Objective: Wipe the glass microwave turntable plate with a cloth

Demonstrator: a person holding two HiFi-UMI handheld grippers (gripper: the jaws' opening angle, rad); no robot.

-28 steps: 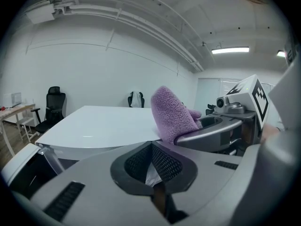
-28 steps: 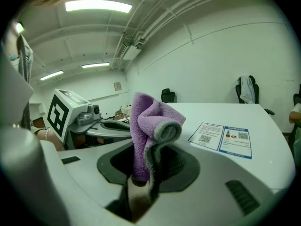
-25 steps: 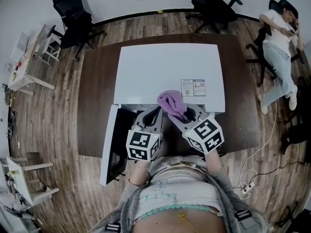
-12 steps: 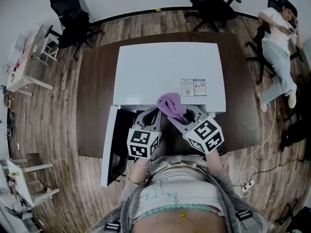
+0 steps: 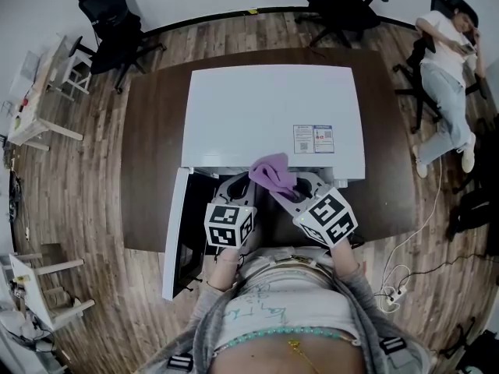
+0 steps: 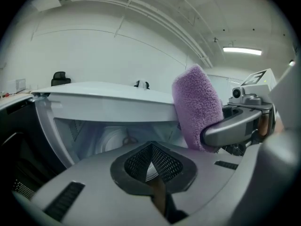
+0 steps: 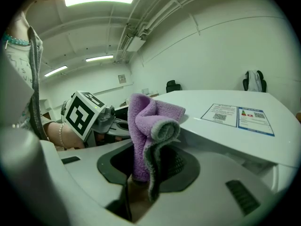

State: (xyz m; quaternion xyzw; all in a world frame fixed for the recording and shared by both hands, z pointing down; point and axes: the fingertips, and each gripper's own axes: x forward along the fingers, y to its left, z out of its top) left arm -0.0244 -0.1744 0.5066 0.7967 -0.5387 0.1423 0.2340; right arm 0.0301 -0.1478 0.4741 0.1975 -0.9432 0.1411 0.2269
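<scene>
Purple cloth (image 7: 146,121), bunched and standing up out of my right claw (image 7: 151,166), which is clamped hard on it at the microwave's (image 5: 265,115) front top edge. Left claw (image 6: 153,168): jaws fully together, nothing in them, at the microwave's mouth. Glass turntable plate (image 6: 112,142) shows as a pale disc on the microwave's floor, well inside. The door (image 5: 173,232) hangs open on the microwave's left.

Both claws slope down toward the opening, forearms tucked against my body.

My judgement for the step: duck the cloth under the microwave's top lip, go in low, flatten the wad on the glass before sweeping. The left claw may need to steady the rim so the plate doesn't spin.
</scene>
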